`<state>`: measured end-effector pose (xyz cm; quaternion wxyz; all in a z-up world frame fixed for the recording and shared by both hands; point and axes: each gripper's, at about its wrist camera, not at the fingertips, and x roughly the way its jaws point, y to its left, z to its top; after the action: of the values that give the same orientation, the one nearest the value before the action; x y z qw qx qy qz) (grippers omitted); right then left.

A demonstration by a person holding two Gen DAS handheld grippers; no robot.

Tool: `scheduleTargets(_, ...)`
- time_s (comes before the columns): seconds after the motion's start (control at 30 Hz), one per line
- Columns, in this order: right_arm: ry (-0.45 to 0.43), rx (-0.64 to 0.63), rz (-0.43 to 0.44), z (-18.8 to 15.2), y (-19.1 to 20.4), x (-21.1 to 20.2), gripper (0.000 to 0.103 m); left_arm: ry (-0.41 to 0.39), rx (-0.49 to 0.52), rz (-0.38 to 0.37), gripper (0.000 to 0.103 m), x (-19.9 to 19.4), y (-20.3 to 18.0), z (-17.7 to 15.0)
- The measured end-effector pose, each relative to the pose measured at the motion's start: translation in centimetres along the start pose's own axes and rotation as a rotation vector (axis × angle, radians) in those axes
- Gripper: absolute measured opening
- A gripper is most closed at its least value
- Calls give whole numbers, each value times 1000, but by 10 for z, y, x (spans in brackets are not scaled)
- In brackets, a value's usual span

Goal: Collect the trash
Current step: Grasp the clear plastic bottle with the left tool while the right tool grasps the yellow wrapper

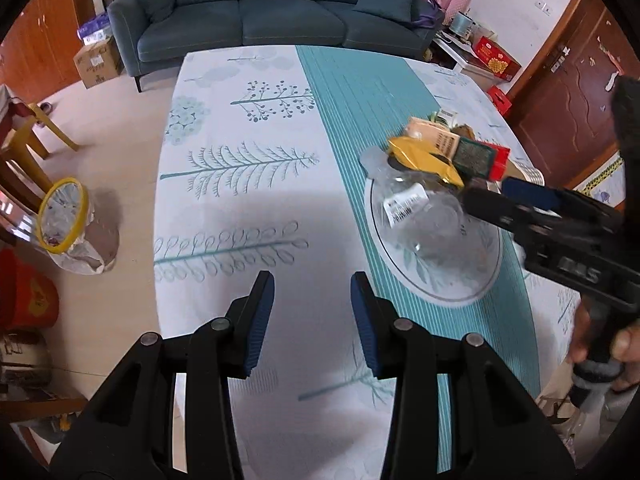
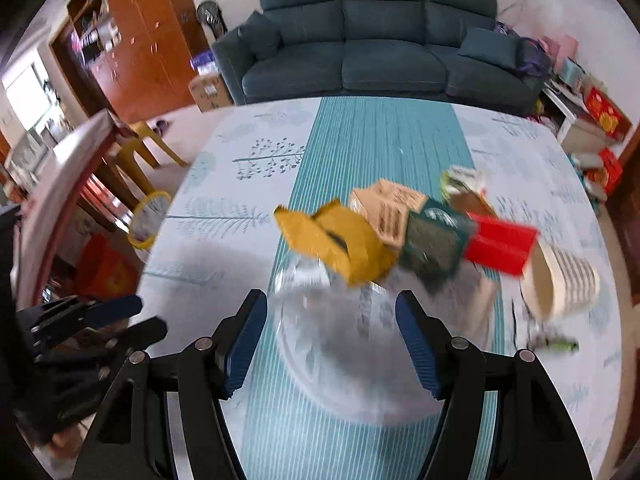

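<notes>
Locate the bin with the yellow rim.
The bin with the yellow rim stands on the floor left of the table, lined with a clear bag; the right wrist view shows it beyond the table's left edge.

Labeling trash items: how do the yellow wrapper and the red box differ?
The yellow wrapper is crumpled and soft-looking; the red box is flat-sided with crisp edges. The wrapper lies partly over the clear plastic bag at the plate; the box sits farther right, next to the tipped striped paper cup. Both belong to one litter pile on the table.
</notes>
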<state>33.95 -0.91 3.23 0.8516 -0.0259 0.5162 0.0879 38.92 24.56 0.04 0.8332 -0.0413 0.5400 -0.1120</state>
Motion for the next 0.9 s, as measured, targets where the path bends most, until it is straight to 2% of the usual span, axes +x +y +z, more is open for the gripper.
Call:
scheduleTargets(0.13,24,-52,-66,19,6,35,69,25,-25,-42,36,18,11,14)
scheduleTargets(0.3,19,-60,-77,33,7,66,69,41,-53,-70,36,39,25,29)
scheduleTargets(0.37,20,-52,-55,34,6,74,65,45,-62,-83,36,47,29,35)
scheduleTargets(0.4,25,-43,-32,34,5,77,55,48,-62,-92,36,52,29,39)
scheduleTargets(0.53,18,-30,15,29,7,79,38,66,-66,-135,36,67,28,47)
scheduleTargets(0.67,12,53,117,19,3,75,32,86,-79,-191,36,81,22,52)
scheduleTargets(0.8,-4,140,181,3,-7,68,30,104,-74,-235,36,89,12,52)
scheduleTargets(0.9,-28,191,196,-7,-16,61,29,117,-58,-265,36,93,5,47)
